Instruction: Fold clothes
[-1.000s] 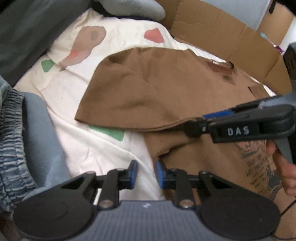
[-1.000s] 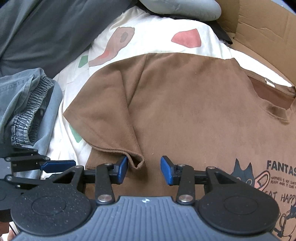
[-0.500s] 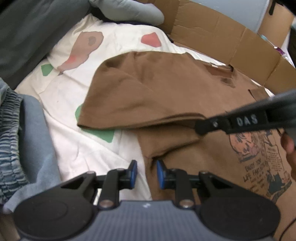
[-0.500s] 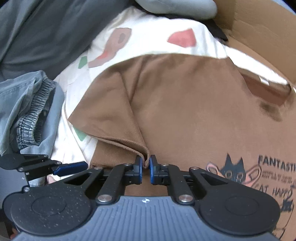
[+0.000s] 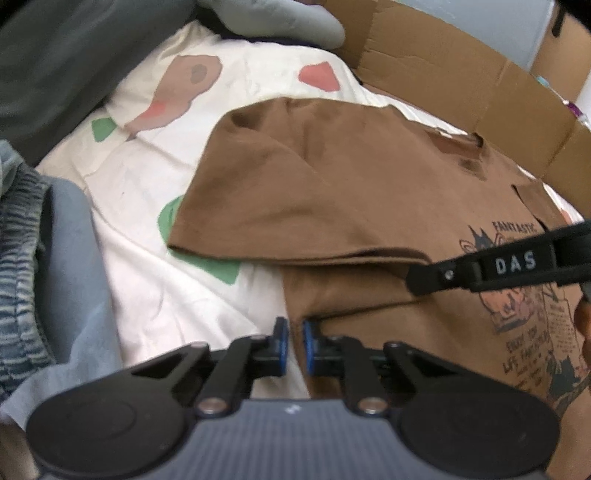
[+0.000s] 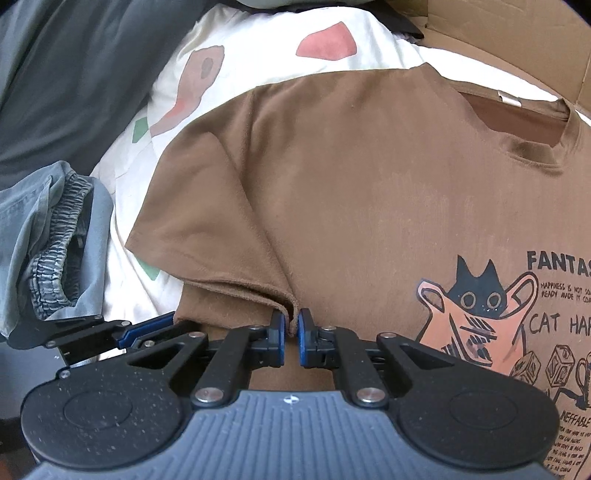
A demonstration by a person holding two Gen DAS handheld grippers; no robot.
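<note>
One brown T-shirt [image 6: 369, 192] lies front side up on a bed sheet [image 5: 155, 266], white with red, green and brown patches; its cat print and lettering face up toward the right side of the bed. Collar toward the far edge, next to one flattened cardboard sheet [image 5: 461, 85] standing along that edge. One short sleeve visible, folded over the shirt body on the left side. Right gripper [image 6: 291, 330]: fingers closed on the sleeve hem corner, a small fold of brown fabric pinched between the blue pads, hem lifted a bit off the body underneath. Left gripper [image 5: 293, 341]: jaws have just been closing, fingers now nearly together at the shirt's left side edge below the sleeve; brown edge fabric sits in the gap and looks pinched, though the frame is blurred there. In the left wrist view the right gripper comes in from the right with "DAS" on it, its tip on the sleeve fold. In the right wrist view the left gripper shows at lower left, blue finger tip at the shirt's side edge. One pile of grey-blue denim garment [image 6: 55, 251] with an elastic waistband at the left edge of the bed, apart from the shirt. One dark grey blanket [image 5: 66, 55] at the far left corner, one light grey pillow [image 5: 280, 18] at the far edge. Part of one hand [image 5: 583, 317] at the right border of the left wrist view.
</note>
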